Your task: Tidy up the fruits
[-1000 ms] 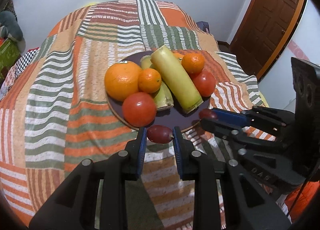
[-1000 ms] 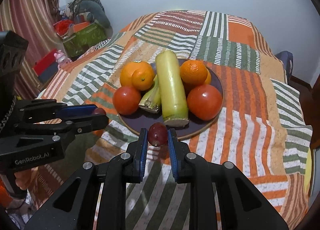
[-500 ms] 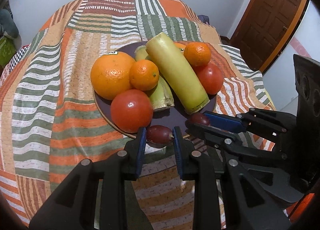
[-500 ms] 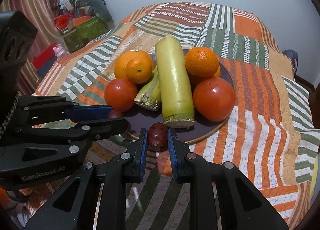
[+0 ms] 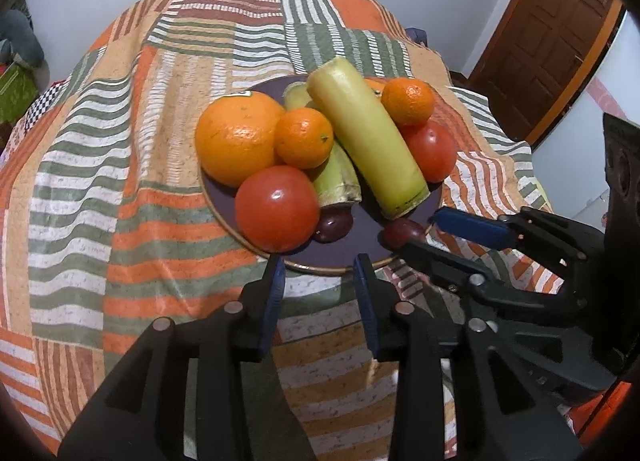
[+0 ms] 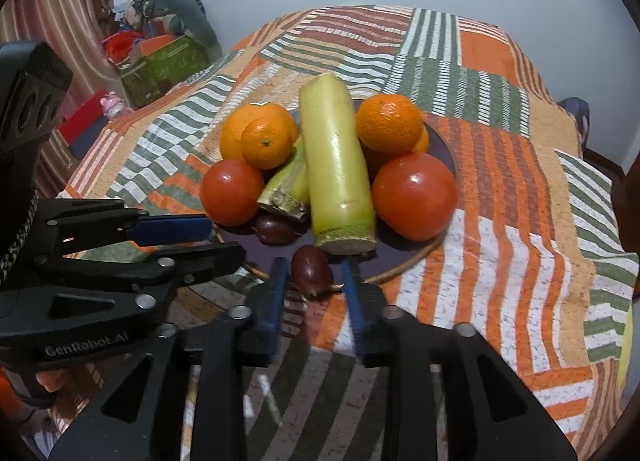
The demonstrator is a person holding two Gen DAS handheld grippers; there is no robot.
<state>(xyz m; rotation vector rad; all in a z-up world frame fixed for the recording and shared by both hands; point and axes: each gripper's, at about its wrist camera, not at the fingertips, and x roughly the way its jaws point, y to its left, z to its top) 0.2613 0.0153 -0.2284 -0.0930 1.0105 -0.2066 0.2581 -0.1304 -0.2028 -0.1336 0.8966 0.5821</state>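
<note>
Left wrist view. We look along the left gripper [image 5: 319, 273], whose jaws stand apart with nothing between them, at the lower centre of the frame. Just above them sits the dark plate [image 5: 360, 249], holding a large orange [image 5: 238, 137], two mandarins [image 5: 305, 137], two tomatoes [image 5: 277, 208], a long yellow-green stalk [image 5: 366, 137] and a shorter green stalk [image 5: 336, 181]. One dark red grape [image 5: 333, 224] lies on the plate, tucked against the near tomato and the short stalk. A second grape [image 5: 403, 232] lies near the plate's right rim, at the tips of the right gripper [image 5: 420, 235], which enters from the right of the frame; from this angle we cannot tell whether that gripper touches it. We read no writing here.

Right wrist view. The right gripper [image 6: 316, 273] occupies the lower centre, jaws spread slightly wider than the second grape [image 6: 311, 269], which lies between them at the plate's [image 6: 404, 265] near rim; gaps show on both sides, so we judge it released. The first grape [image 6: 274, 229] rests further in, below the short stalk [image 6: 286, 193]. The left gripper [image 6: 224, 241] crosses the left of the frame, its body lettered "GenRobot.AI".

Step in hand. We judge that both grapes now lie on the plate and that this is the release step. The next move calls for drawing each gripper straight back, jaws kept apart, so that the round grape at the rim is not nudged off onto the striped cloth [image 6: 500, 245].
</note>
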